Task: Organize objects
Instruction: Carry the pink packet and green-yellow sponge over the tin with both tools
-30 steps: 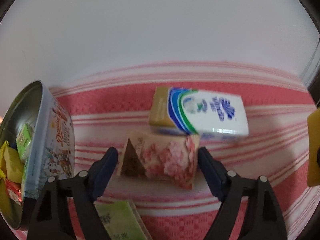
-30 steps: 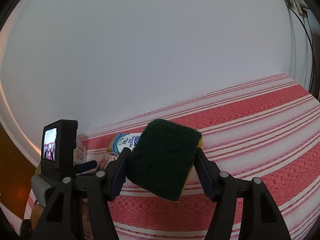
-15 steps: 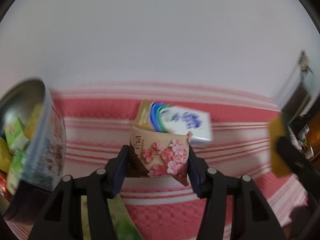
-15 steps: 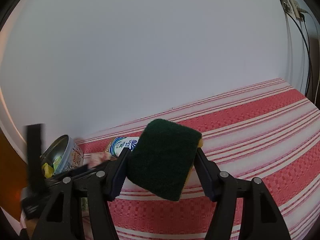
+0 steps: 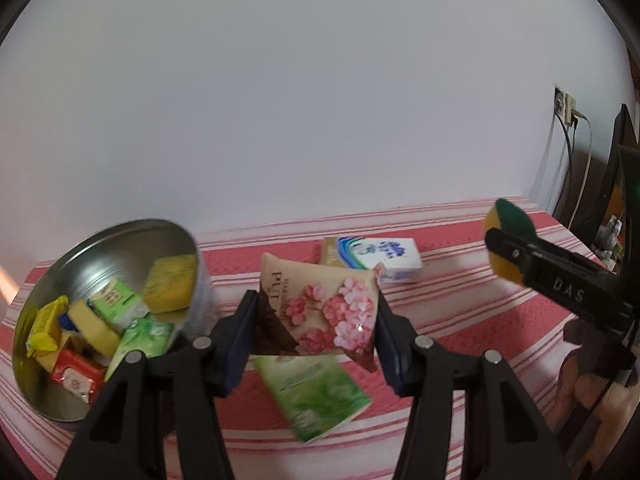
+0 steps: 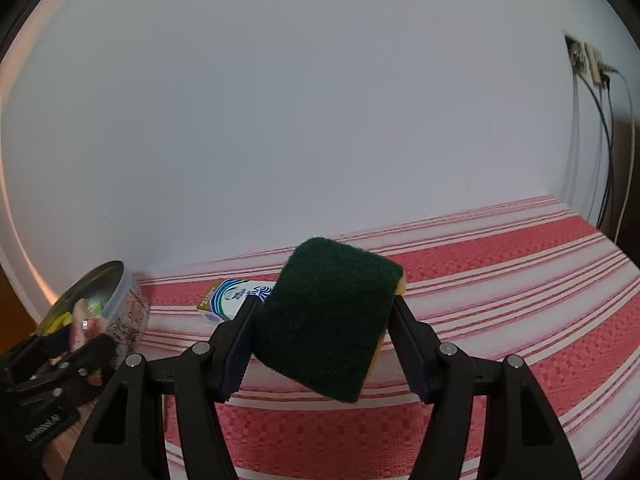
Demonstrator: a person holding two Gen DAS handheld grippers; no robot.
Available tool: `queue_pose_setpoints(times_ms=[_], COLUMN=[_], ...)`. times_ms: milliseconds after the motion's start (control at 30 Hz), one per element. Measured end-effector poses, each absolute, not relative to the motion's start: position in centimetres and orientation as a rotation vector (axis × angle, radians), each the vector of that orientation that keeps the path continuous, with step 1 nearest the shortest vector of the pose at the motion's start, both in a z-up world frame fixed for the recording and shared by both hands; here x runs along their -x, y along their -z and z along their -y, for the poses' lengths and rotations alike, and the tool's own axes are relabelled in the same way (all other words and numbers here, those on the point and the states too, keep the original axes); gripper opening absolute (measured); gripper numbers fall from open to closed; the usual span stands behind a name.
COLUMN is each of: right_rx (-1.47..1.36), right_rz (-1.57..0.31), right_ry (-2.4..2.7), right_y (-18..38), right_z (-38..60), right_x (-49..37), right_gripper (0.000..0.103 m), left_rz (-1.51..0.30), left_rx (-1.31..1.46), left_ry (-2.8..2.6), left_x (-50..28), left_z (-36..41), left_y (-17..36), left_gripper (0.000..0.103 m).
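Note:
My left gripper is shut on a beige packet with pink blossoms, held above the striped cloth. To its left stands a round metal tin holding several small packs and sponges. A white and blue tissue pack lies behind the packet, and a green pack lies under it on the cloth. My right gripper is shut on a green and yellow sponge. In the left wrist view, that sponge shows at the right. The right wrist view shows the tin at far left.
A red and white striped cloth covers the table up to a plain white wall. Wall sockets with hanging cables are at the far right. A person's hand holds the right gripper's handle.
My left gripper closed on the blossom packet, lifted it off the cloth and swung toward the tin, whose inside now shows. The right gripper kept still with the sponge.

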State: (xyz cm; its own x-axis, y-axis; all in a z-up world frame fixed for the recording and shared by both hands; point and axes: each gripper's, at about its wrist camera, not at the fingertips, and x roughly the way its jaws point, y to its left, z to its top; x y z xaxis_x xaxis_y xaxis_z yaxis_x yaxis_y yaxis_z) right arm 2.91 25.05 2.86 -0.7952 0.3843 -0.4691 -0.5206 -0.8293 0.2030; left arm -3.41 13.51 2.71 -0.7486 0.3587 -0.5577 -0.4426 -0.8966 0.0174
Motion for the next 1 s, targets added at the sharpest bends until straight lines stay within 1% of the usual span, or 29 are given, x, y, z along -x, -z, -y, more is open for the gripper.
queue_pose_setpoints(times_ms=[300, 633, 767, 1000], right_rx=[0.561, 0.587, 0.572, 0.557], right_rz=[-0.309, -0.33, -0.312, -0.214], right_ry=[-2.488, -2.508, -2.557, -2.689], right_y=[-2.6, -2.2, -3.2, -6.0], right_z=[-22.8, -20.3, -16.8, -11.1], right_x=[-2.5, -2.2, -1.4, 2.0], right_gripper=[0.066, 0.066, 0.066, 0.066], left_rz=[-0.198, -0.164, -0.128, -0.075], left_rx=[0.76, 0.751, 0.744, 0.725], left_ry=[-2.62, -2.664, -2.689, -2.748], left_x=[2.2, 3.7, 4.4, 5.5], left_z=[-10.8, -7.4, -5.6, -2.1], left_y=[-3.2, -3.8, -4.1, -4.9], left_gripper=[0.054, 0.054, 0.054, 0.054])
